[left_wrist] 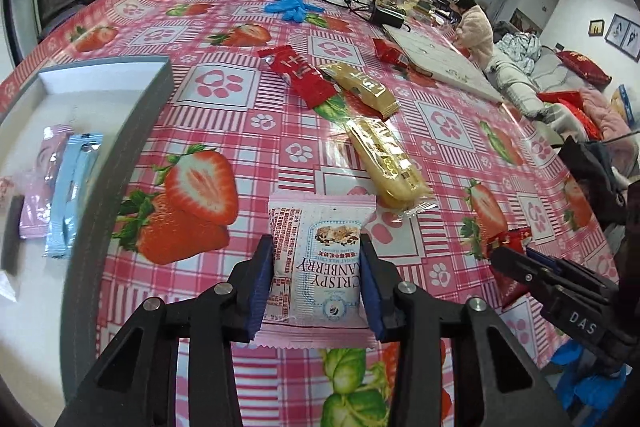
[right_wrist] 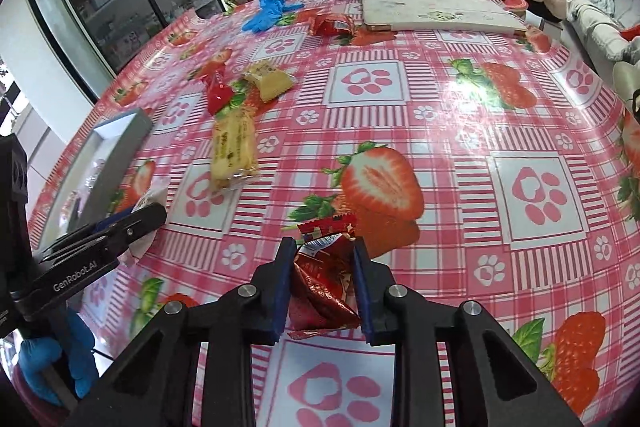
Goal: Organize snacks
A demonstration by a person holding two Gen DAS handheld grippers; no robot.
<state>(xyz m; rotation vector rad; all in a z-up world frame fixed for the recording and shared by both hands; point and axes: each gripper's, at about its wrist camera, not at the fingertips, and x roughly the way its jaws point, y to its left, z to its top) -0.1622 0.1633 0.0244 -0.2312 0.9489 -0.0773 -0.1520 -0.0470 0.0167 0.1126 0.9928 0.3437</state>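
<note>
Both grippers point steeply down at the strawberry-print tablecloth [right_wrist: 460, 99]. The left gripper [left_wrist: 318, 267] pinches a pink-edged snack packet [left_wrist: 318, 259] between its blue pads; the packet reads "CRISPY CRANBERRY", seen upside down, and stands flat and smooth with crimped ends. The right gripper [right_wrist: 322, 287] is pressed onto a crumpled red foil snack [right_wrist: 324, 291], its glossy wrapper buckled between the blue pads. "GenRobot.AI" shows on the left gripper's body in the right wrist view, "DAS" on the right gripper's in the left wrist view.

A grey-walled box [left_wrist: 152, 95] lies at the left, holding a pale blue bar [left_wrist: 70, 195] and a pink bar [left_wrist: 40, 191] side by side. On the cloth beyond lie a long red packet [left_wrist: 300, 75], a gold packet [left_wrist: 360, 87] and a clear-wrapped yellow biscuit pack [left_wrist: 388, 163].
</note>
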